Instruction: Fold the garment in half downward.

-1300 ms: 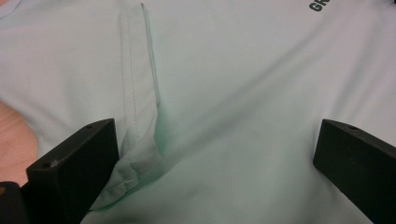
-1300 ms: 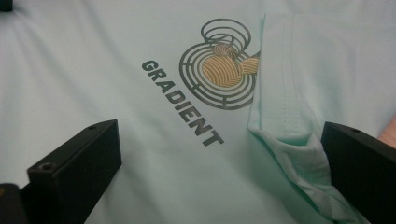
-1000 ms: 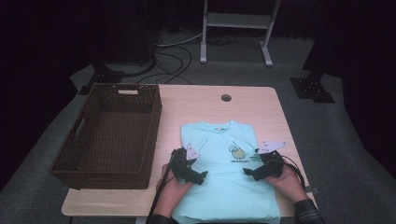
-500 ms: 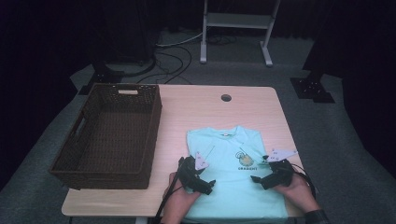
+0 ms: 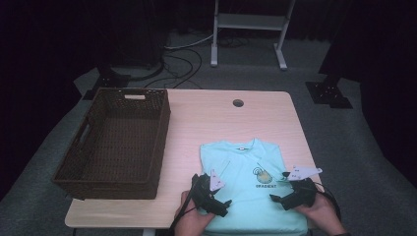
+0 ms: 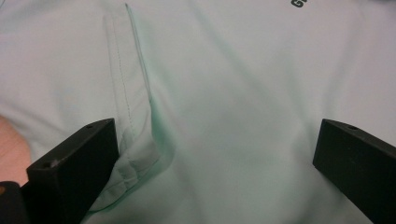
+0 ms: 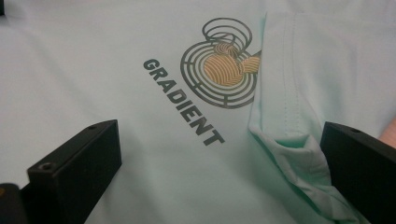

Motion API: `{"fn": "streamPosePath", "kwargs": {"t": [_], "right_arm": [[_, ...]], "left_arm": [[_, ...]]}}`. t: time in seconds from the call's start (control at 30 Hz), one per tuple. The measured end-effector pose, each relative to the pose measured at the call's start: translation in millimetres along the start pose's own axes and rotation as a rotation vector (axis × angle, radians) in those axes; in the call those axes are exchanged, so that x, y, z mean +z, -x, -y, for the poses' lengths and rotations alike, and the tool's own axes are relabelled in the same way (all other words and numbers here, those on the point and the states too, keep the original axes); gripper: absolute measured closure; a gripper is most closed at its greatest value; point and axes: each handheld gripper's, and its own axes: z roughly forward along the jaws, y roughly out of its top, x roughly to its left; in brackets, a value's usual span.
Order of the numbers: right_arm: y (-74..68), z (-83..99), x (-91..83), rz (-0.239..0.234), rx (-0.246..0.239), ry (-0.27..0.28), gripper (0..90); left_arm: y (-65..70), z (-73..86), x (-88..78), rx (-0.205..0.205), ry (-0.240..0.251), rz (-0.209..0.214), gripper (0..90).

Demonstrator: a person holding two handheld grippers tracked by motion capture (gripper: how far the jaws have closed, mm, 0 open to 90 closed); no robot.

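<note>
Folding step: mint-green printed cotton T-shirt (image 5: 248, 189), sleeves tucked in. Both grippers, left (image 5: 215, 199) and right (image 5: 291, 195), jaws released, hover at six o'clock; next, pinch hem.

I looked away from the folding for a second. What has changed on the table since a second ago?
Both grippers drew back toward the person along the T-shirt: the left gripper and right gripper now sit lower over its near half. Both are open, holding nothing, each with a folded-in sleeve beside one finger. The shirt looks unmoved, and the wicker basket stayed in place.
</note>
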Motion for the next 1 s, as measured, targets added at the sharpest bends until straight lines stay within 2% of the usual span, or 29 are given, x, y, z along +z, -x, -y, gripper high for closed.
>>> {"fn": "streamPosePath", "kwargs": {"t": [0.27,0.67,1.0], "right_arm": [[-7.0,7.8,-7.8,-0.002,-0.002,0.000,0.0],[-7.1,7.7,-7.8,-0.001,0.000,0.000,0.0],[-7.0,7.6,-7.7,-0.001,-0.001,-0.001,0.0]], "left_arm": [[9.6,3.3,-3.8,0.004,0.000,0.002,0.0],[8.1,2.9,-3.7,0.008,0.004,0.008,0.0],[-1.0,-2.9,-9.4,0.007,0.040,0.037,0.0]]}}
